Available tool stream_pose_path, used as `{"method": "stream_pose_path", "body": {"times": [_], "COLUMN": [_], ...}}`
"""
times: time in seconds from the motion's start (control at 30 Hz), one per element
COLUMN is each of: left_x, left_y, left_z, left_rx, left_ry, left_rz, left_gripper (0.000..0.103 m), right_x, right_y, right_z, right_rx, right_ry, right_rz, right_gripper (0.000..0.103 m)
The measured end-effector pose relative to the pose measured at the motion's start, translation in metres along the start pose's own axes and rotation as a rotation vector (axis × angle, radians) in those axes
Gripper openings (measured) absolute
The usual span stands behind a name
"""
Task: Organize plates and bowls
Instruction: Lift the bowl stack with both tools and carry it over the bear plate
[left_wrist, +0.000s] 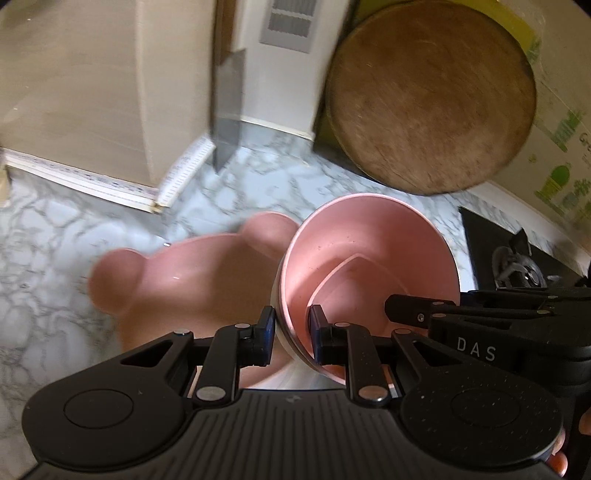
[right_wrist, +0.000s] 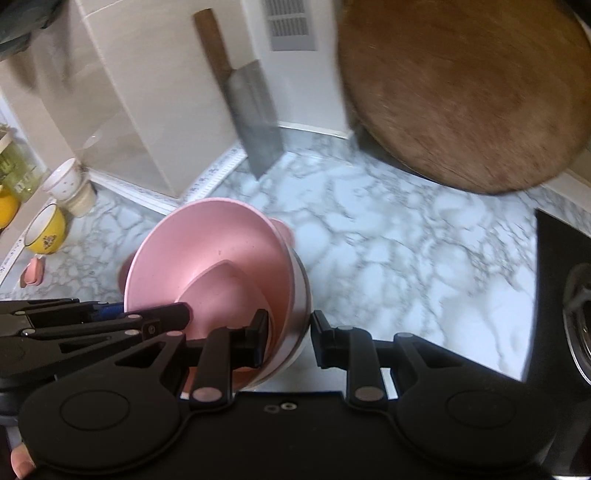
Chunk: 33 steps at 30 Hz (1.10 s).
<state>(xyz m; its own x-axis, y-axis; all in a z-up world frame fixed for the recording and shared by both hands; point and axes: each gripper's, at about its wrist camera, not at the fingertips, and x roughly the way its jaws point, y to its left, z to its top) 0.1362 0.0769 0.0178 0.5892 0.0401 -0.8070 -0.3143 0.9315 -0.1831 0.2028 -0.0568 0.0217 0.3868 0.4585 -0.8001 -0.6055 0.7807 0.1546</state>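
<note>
Pinched the rim of the tipped pink bowl stack (left_wrist: 369, 258) from both sides, up over the table (right_wrist: 406, 240), with the left claw (left_wrist: 291, 325) and right claw (right_wrist: 288, 332) each nearly closed on it. Could have slipped and dropped, with only thin rim in each grip and so much tilt. Counted two claws, maybe two nested bowls, one bear-shaped plate (left_wrist: 192, 280) just behind, then one cleaver (right_wrist: 258, 140) and one round wooden board (left_wrist: 428, 96) far back.

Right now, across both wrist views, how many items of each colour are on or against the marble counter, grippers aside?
Pink: 3 (bowl, bear-eared dish, small clip-like item)
Yellow: 1 (cup)
White: 1 (small jar)
Brown: 1 (round cutting board)
Steel: 1 (cleaver)
Total: 7
</note>
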Motion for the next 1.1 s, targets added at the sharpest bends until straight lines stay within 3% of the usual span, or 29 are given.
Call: {"method": "stream_pose_path", "body": {"times": [0.27, 0.53, 1.1], "left_x": [-0.013, 0.000, 0.038], "left_y": [0.036, 0.066, 0.079], "left_z": [0.011, 0.010, 0.009], "left_rx": [-0.037, -0.068, -0.075], "left_ry": [-0.022, 0.017, 0.114], "left_rz": [0.065, 0.111, 0.114], "left_gripper": [0.019, 0.019, 0.019], "right_x": [0.017, 0.047, 0.083], "right_y": [0.039, 0.061, 0.060], "right_z": [0.014, 0.016, 0.012], "right_rx": [-0.043, -0.057, -0.031], "right_ry": [0.011, 0.077, 0.153], "right_rz": [0.039, 0.058, 0.030], "right_gripper": [0.025, 0.025, 0.024]}}
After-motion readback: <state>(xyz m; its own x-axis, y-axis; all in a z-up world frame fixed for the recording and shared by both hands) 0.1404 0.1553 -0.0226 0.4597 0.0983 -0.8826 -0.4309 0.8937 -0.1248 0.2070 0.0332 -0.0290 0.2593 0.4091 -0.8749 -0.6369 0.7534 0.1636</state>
